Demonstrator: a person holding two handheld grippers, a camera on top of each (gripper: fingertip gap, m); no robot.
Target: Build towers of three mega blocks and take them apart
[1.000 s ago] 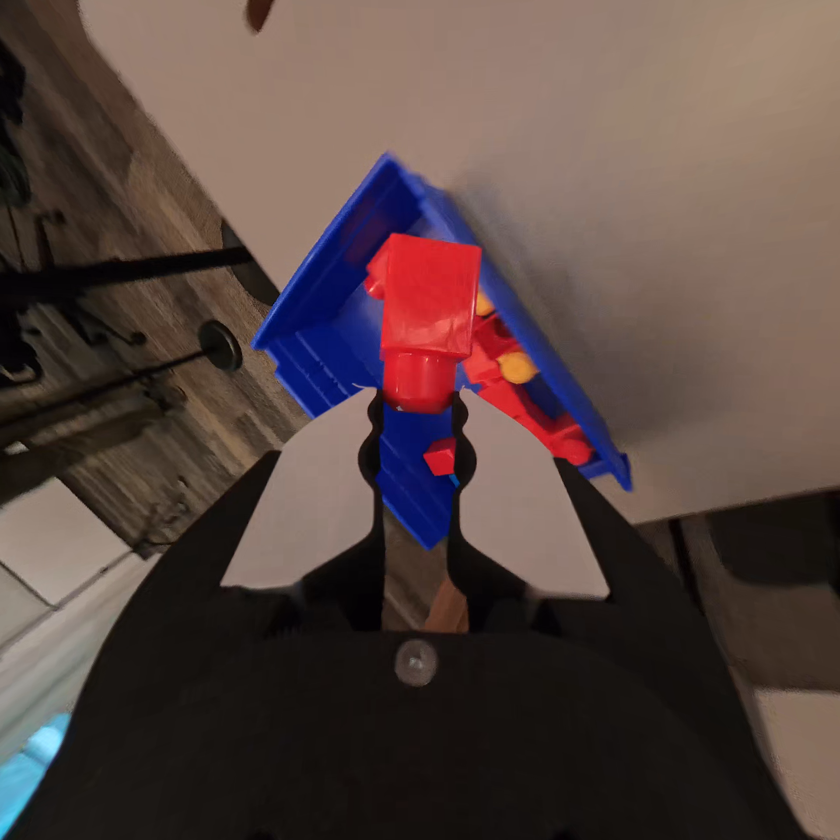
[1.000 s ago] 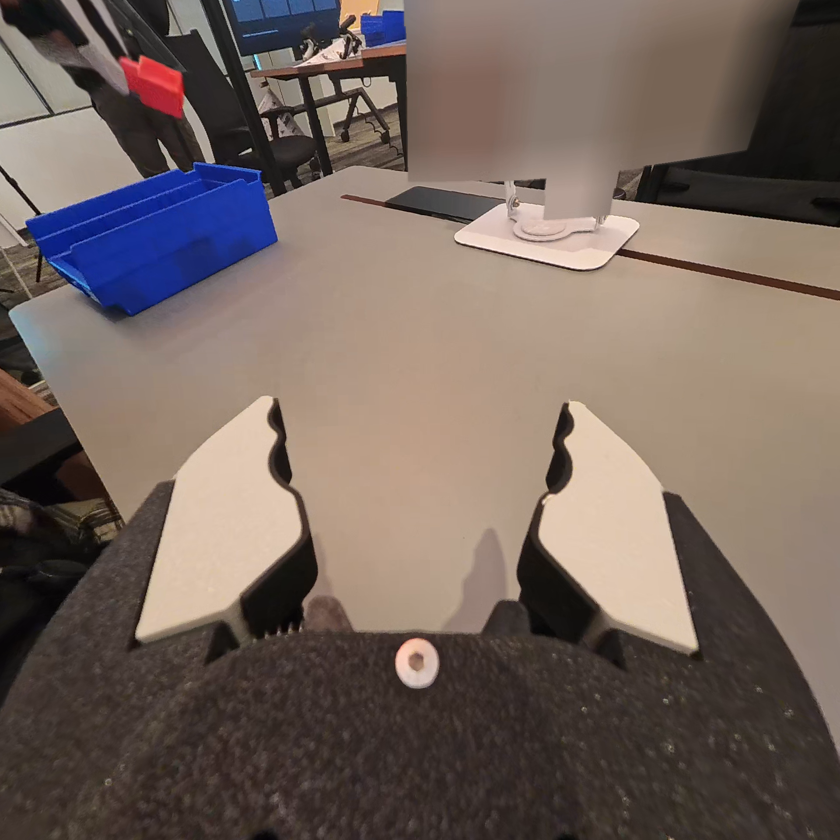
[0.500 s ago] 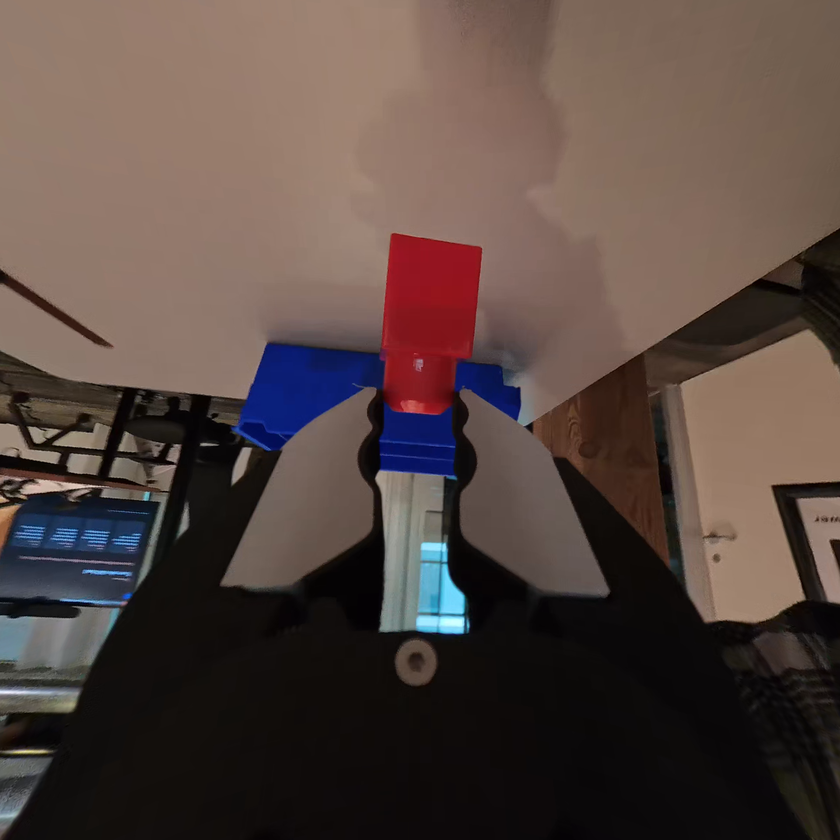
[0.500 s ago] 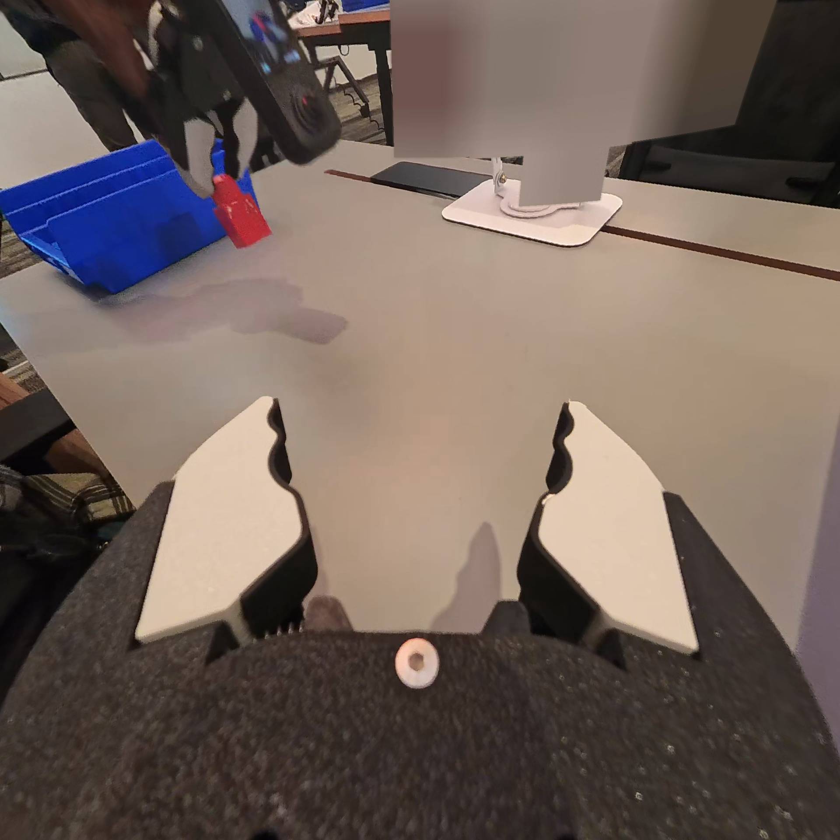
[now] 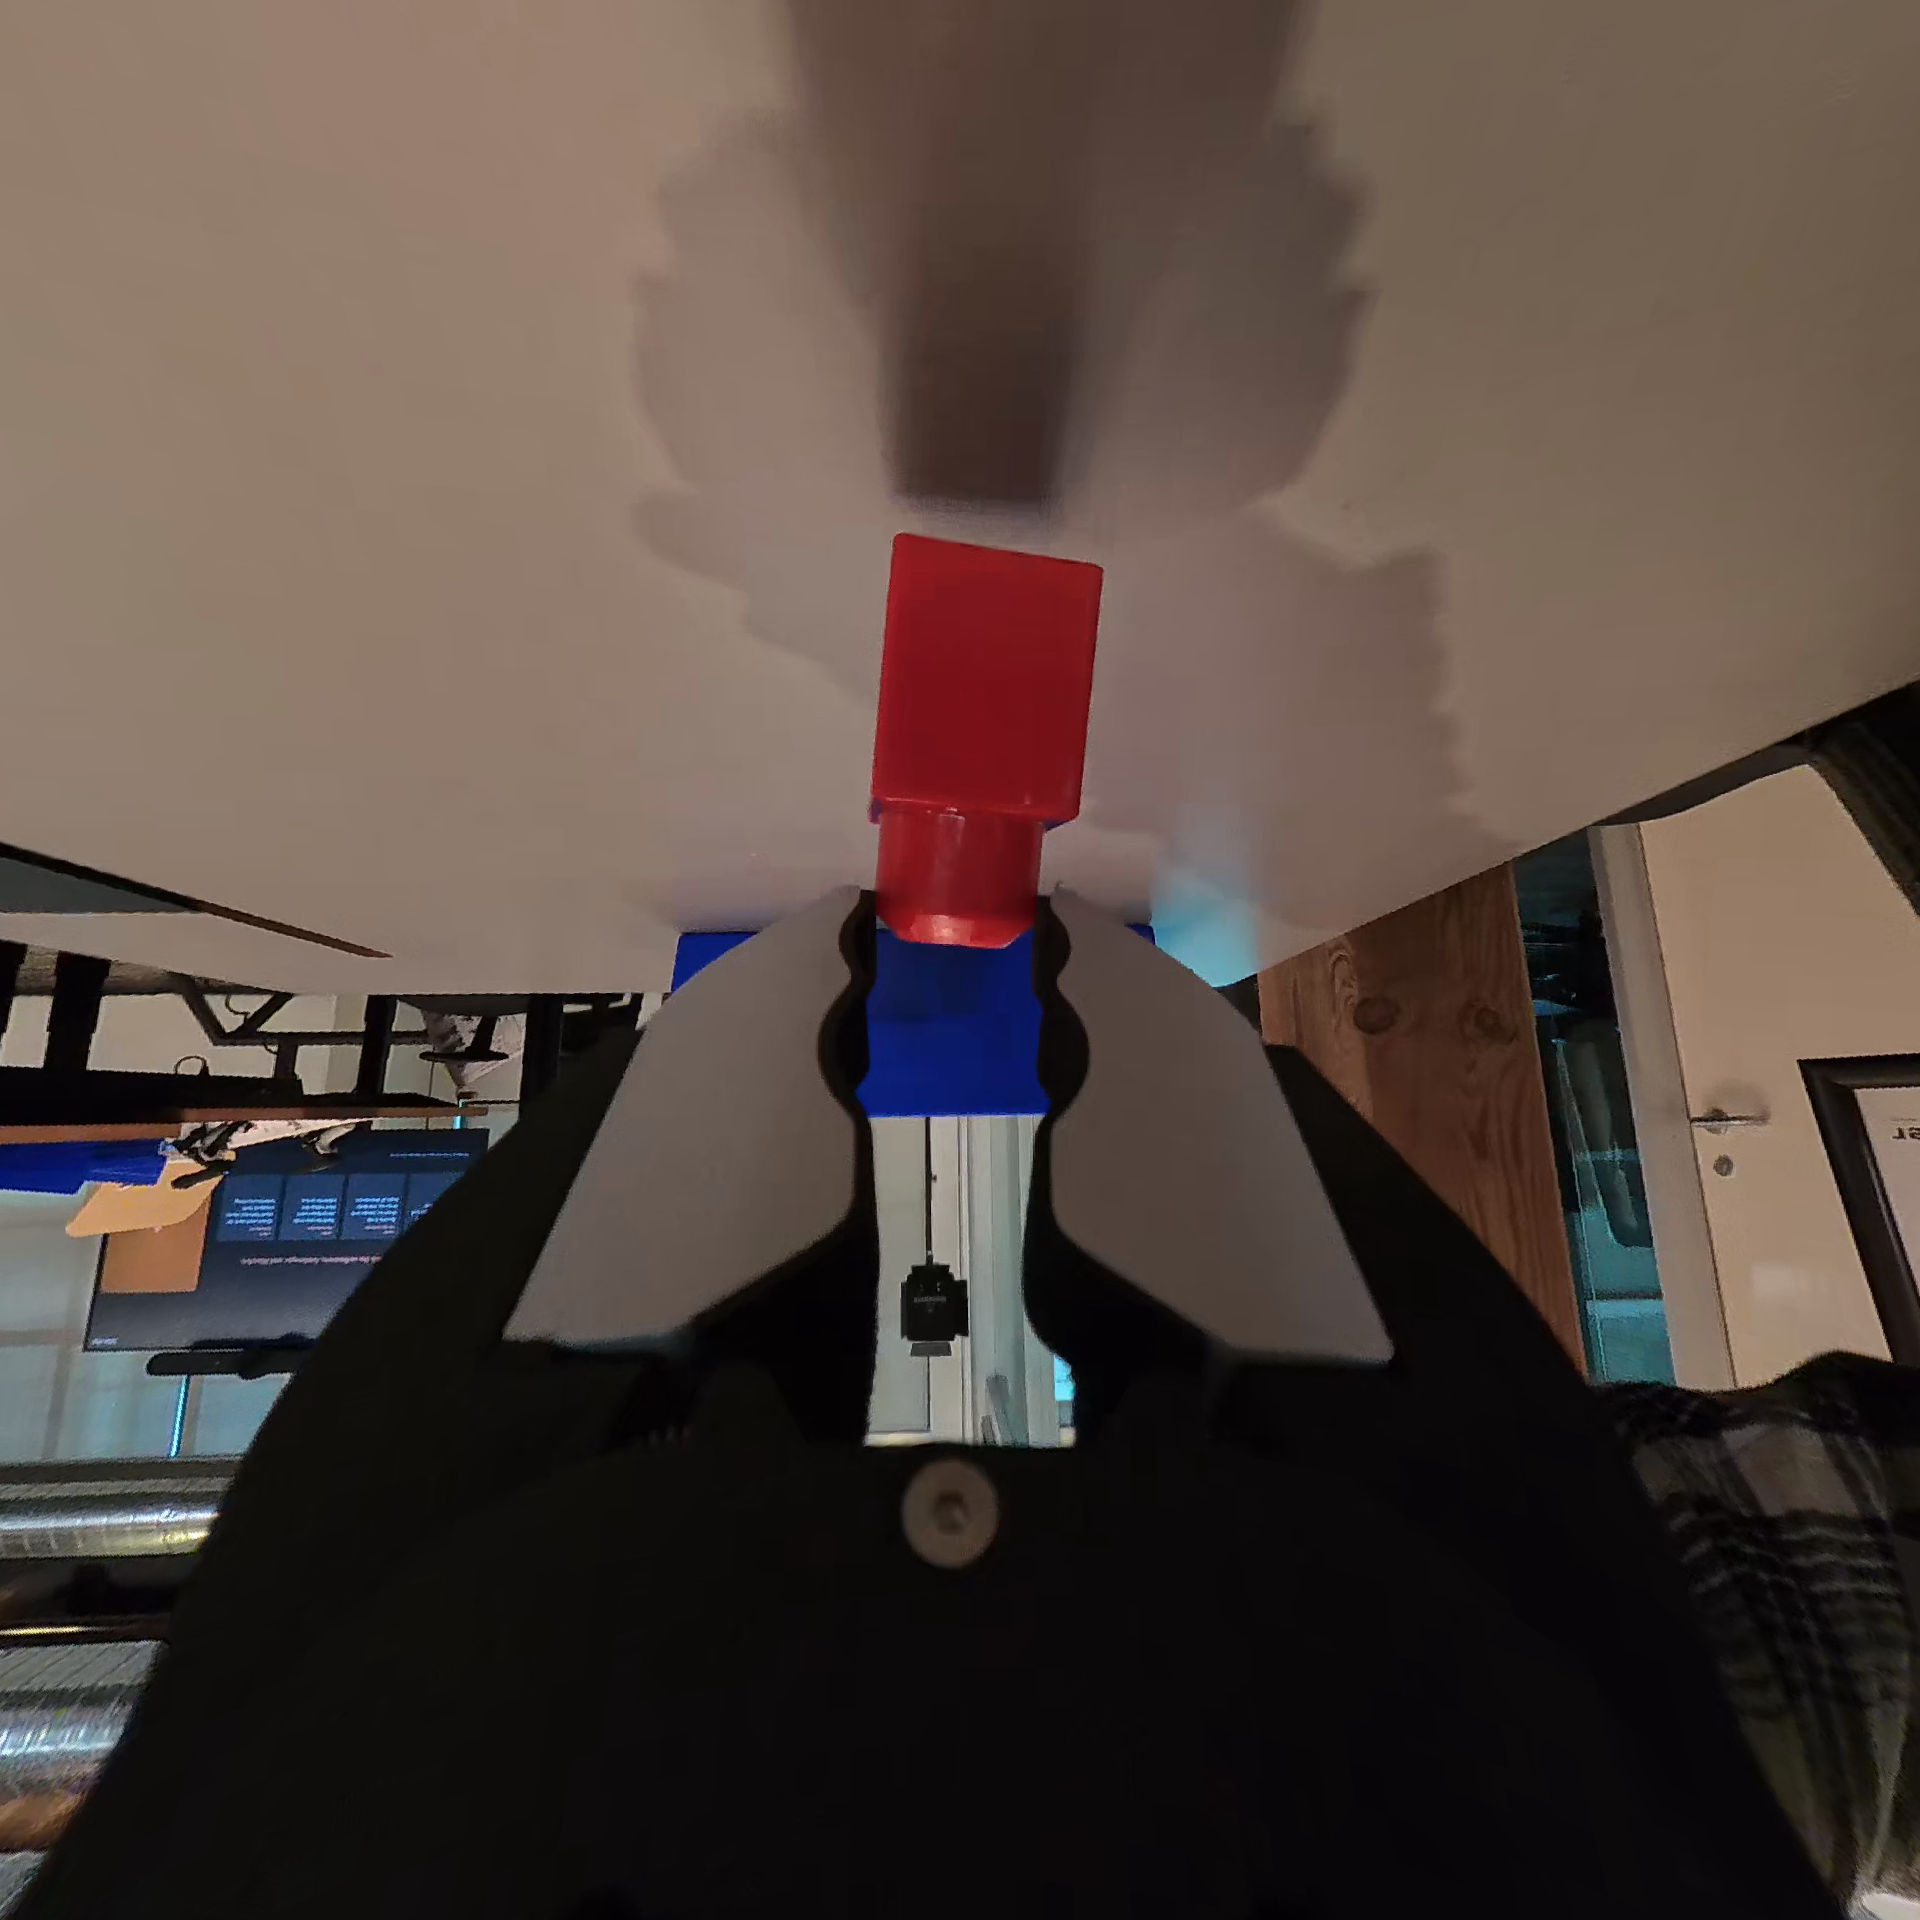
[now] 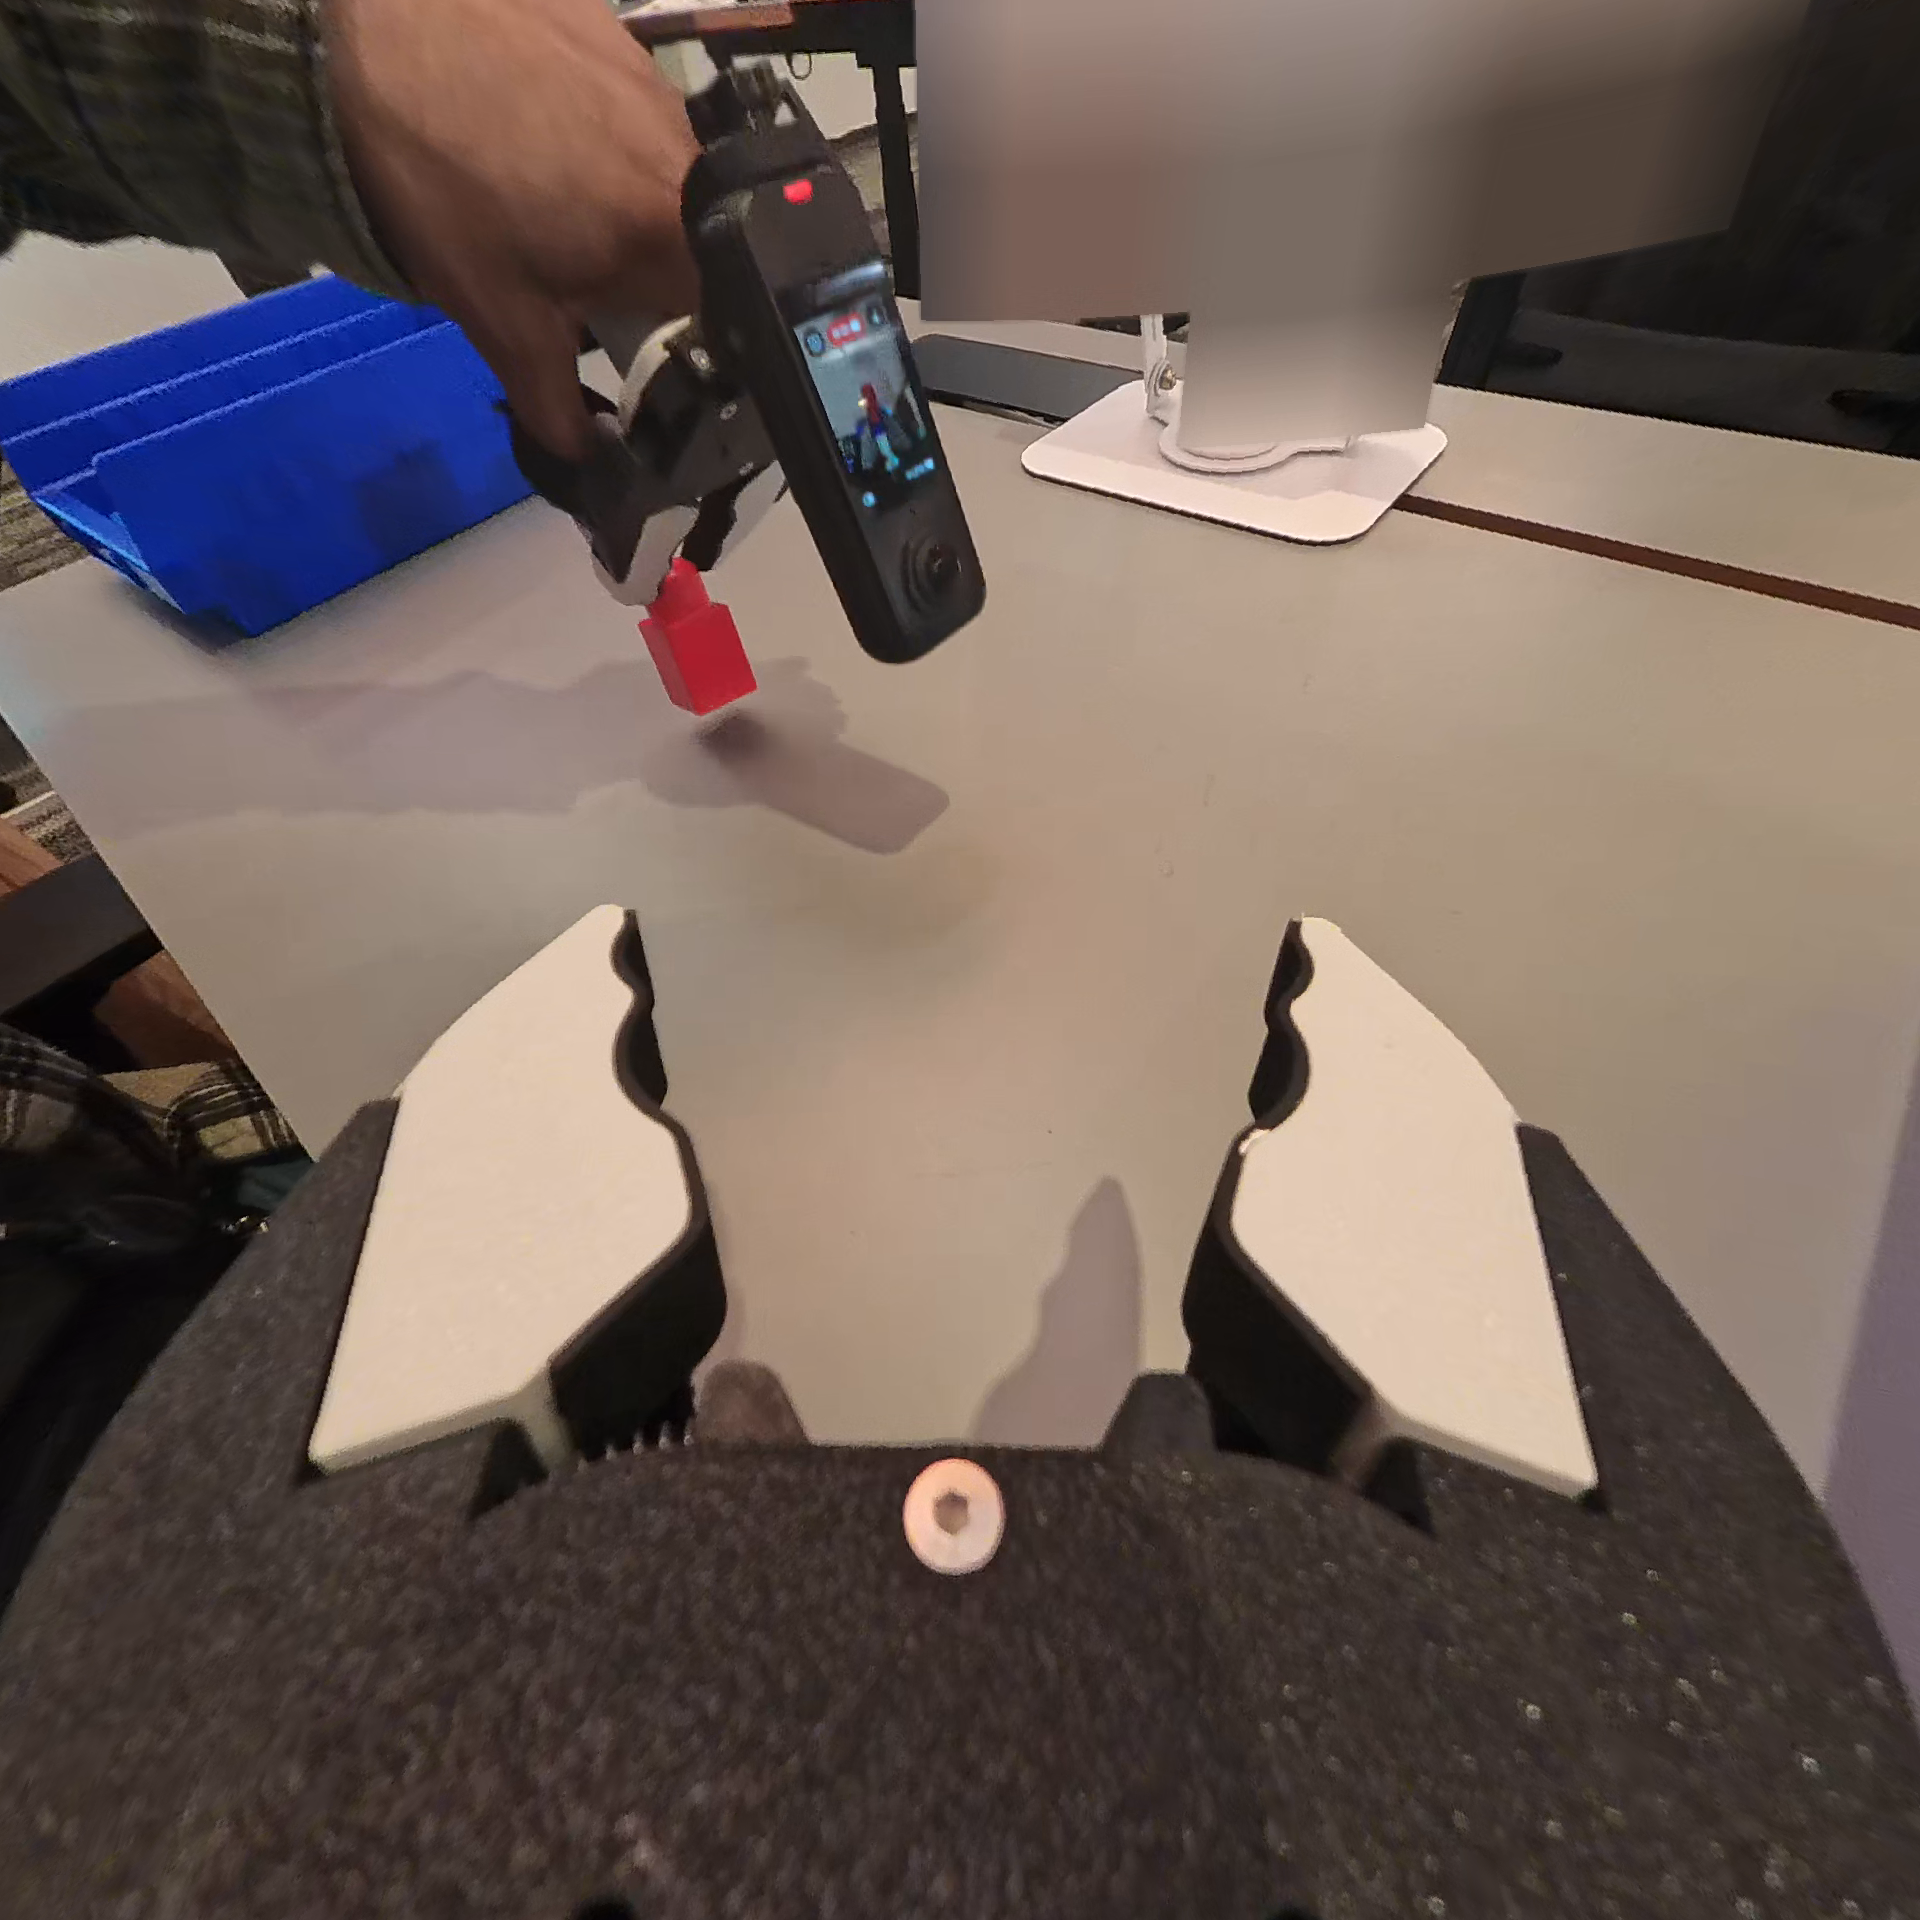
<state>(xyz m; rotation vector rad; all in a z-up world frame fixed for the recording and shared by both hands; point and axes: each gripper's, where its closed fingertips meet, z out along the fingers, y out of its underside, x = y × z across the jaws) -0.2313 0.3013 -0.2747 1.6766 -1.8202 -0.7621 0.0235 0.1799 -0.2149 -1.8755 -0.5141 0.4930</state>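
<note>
The left gripper [image 6: 681, 556] pinches the red plastic single-stud block [image 6: 698, 649] by its stud, base down for planting; the right gripper [image 6: 961, 1039] gapes empty.

Blue bin [image 6: 260, 468] contents hidden; monitor [image 6: 1351, 156] blurred out.

Grey tabletop [image 6: 1351, 831] with a dark seam; a white monitor base [image 6: 1236, 468] stands on it. Beyond: wood-panelled wall section [image 5: 1403, 1091], pale door [image 5: 1745, 1091], wall screen [image 5: 260, 1247].
</note>
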